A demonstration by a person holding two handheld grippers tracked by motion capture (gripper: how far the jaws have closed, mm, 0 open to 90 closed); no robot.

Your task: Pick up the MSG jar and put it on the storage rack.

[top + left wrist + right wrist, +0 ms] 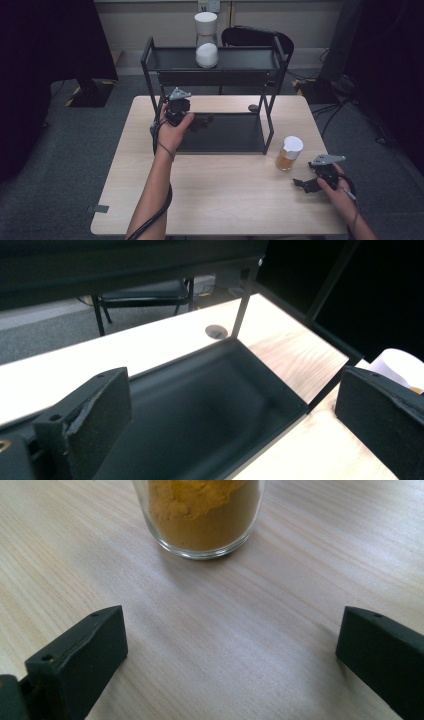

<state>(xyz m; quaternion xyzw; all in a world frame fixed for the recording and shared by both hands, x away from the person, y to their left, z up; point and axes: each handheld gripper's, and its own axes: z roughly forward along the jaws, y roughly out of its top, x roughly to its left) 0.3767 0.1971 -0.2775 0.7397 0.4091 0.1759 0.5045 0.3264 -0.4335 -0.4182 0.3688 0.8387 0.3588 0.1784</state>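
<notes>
At the left centre of the high view the left hand [172, 131] holds the left tool [178, 106] at the near left corner of the black two-tier rack [151, 59], over its lower tray [225, 135]; in the left gripper view its jaws stand wide apart with nothing between them, the dark tray beneath; at the upper middle of the high view a white-capped jar of white powder [206, 40] stands upright on the rack's top shelf; right of the rack, on the pale wooden tabletop [220, 195], stands a white-lidded glass jar of orange-yellow powder [289, 153]; at the lower right the right tool [305, 184] sits just beside that jar, not touching; in the right gripper view its jaws gape empty, the jar at the upper middle of the frame.
</notes>
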